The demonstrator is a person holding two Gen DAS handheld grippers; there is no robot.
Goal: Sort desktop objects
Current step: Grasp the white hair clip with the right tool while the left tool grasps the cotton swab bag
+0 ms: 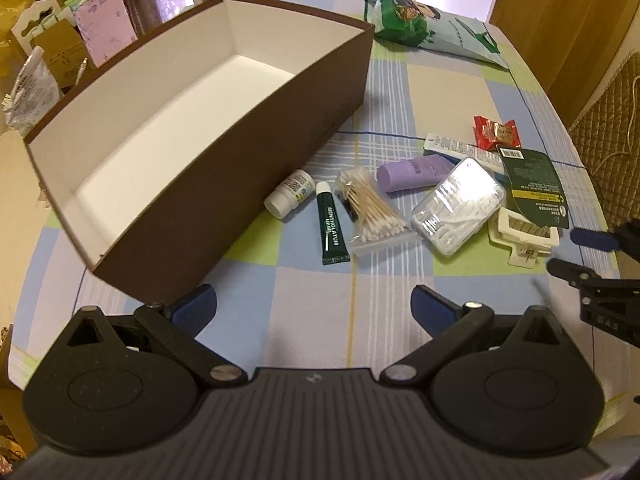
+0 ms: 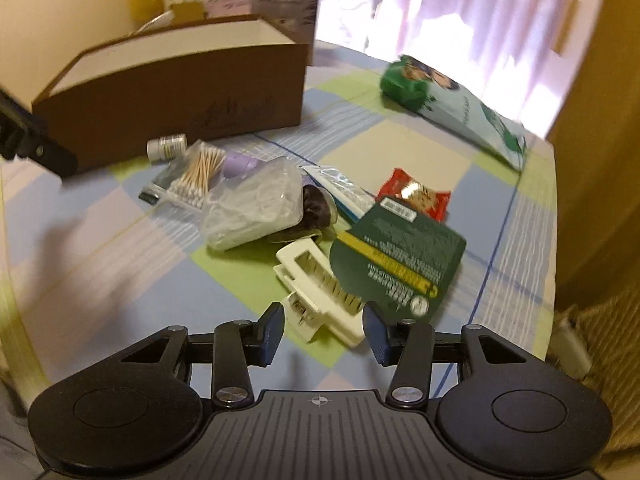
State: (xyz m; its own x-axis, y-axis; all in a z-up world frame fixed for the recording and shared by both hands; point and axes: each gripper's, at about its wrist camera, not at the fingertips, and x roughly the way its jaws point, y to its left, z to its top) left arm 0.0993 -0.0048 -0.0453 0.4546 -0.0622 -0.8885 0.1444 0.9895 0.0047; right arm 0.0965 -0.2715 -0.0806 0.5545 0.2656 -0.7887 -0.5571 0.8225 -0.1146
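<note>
R gripper (image 2: 324,334) lining up on cream hair clip (image 2: 316,292), nothing boxed yet.

Clip lies at 12 o'clock of R jaws, which straddle its near end half-closed, pads not pressing; its far end sits under the dark green packet (image 2: 400,264). L gripper (image 1: 314,308) spread wide, empty. Next: close on clip, carry to brown box (image 1: 248,168) at 10 o'clock. Clip looks rigid, toothed, glossy.

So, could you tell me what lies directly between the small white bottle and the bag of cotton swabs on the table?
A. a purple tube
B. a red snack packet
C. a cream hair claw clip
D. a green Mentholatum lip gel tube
D: the green Mentholatum lip gel tube lies between the small white bottle and the bag of cotton swabs.
</note>
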